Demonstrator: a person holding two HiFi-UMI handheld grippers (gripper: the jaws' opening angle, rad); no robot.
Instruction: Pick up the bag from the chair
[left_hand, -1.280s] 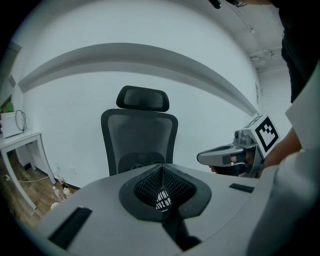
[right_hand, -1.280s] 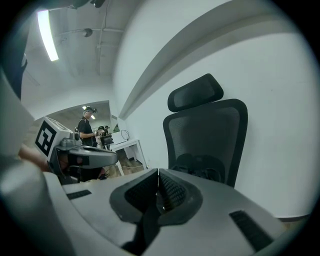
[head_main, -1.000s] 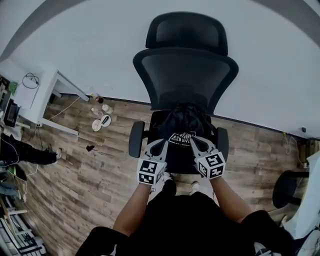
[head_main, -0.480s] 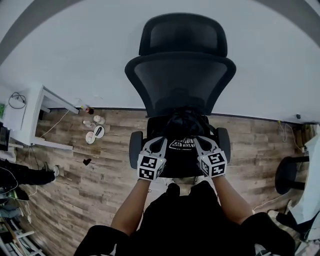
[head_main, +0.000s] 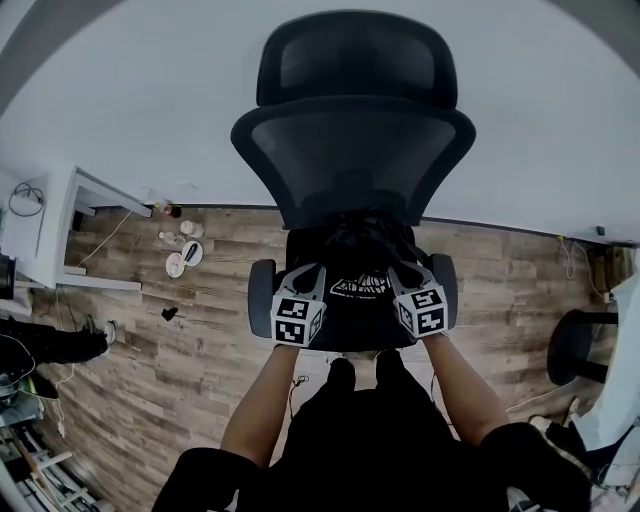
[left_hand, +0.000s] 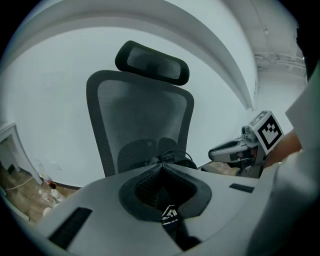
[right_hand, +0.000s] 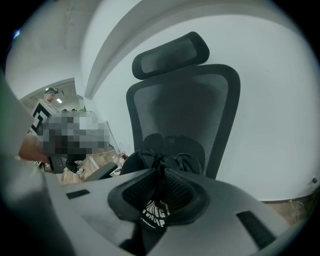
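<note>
A black bag with white print sits on the seat of a black mesh office chair. My left gripper is shut on the bag's front left edge, and my right gripper is shut on its front right edge. In the left gripper view the jaws meet on black fabric with a small label, and the bag's bunched top shows beyond. In the right gripper view the jaws pinch printed black fabric below the gathered bag top. The right gripper also shows in the left gripper view.
The chair's armrests flank the bag. A white desk stands at the left, with bottles and dishes on the wood floor beside it. Another dark chair stands at the right. A white wall is behind.
Both grippers have moved up and in toward the chair back, still holding the bag's front edge. The chair now looks nearer and larger.
</note>
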